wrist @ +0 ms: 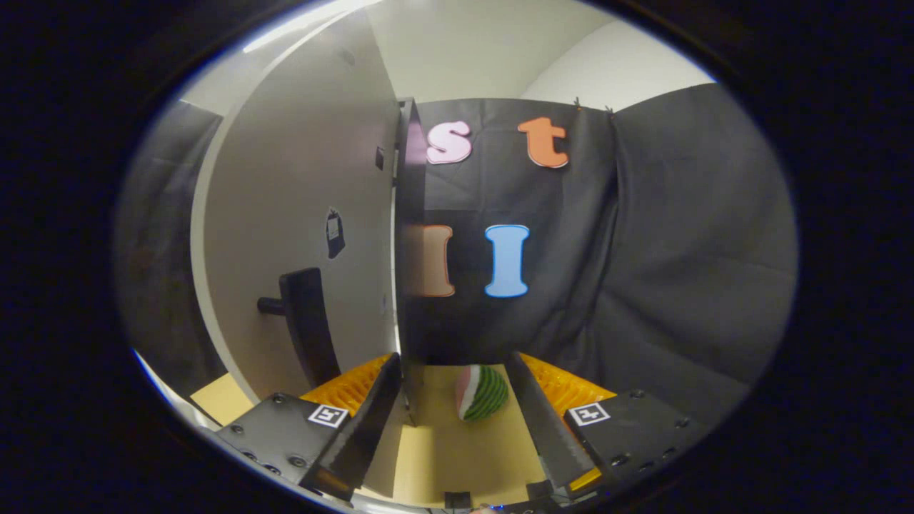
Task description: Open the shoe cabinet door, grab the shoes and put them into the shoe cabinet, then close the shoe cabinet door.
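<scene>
The shoe cabinet door (pixel 300 214) is a white panel that stands swung out, nearly edge-on to me, left of centre. A black handle (pixel 305 325) sticks out of its white face. Its dark glossy edge (pixel 411 250) runs down to the table and ends between my fingers, close beside the left finger (pixel 371 407). My gripper (pixel 453 364) is open, with the right finger (pixel 539 414) well apart from the door edge. Neither finger presses on the door.
A toy watermelon slice (pixel 482 392) lies on the tan table (pixel 457 457) between the fingers, just beyond the door's bottom corner. The black cloth wall (pixel 643 285) hangs close behind it. A small dark tag (pixel 334 232) is stuck on the door's face.
</scene>
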{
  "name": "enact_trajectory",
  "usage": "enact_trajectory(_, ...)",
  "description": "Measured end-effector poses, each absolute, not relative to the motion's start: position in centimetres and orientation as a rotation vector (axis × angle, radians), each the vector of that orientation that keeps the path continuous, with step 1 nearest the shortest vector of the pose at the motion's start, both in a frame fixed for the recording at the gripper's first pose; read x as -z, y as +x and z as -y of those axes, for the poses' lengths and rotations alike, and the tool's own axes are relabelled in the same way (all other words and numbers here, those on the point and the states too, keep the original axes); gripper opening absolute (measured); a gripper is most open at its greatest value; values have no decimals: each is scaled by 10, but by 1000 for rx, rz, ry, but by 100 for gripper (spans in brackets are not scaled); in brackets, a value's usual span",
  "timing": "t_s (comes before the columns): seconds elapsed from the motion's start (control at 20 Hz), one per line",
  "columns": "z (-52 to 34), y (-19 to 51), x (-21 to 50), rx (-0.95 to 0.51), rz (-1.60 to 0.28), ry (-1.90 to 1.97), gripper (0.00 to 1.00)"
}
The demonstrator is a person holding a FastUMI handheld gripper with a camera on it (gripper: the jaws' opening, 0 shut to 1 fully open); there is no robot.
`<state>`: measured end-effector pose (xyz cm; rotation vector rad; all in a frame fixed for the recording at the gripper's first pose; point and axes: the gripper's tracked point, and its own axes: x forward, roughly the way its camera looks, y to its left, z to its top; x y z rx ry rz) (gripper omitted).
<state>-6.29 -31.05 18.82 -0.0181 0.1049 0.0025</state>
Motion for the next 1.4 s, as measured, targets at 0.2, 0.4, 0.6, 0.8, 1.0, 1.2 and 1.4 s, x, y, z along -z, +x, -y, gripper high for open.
enact_trajectory(0.2, 302, -63, -188, -28, -97, -3, 95)
enact_trajectory(0.4, 267, -65, -187, -67, -94, 6, 95)
enact_trajectory(0.6, 214, -66, -185, -105, -91, 4, 94)
enact_trajectory(0.8, 167, -63, -182, -68, -89, 54, 94)
enact_trajectory(1.0, 107, -52, -174, -85, -100, 120, 95)
enact_trajectory(1.2, 45, -28, -176, -131, -79, 121, 95)
enact_trajectory(1.4, -18, 11, -166, -193, -100, 83, 95)
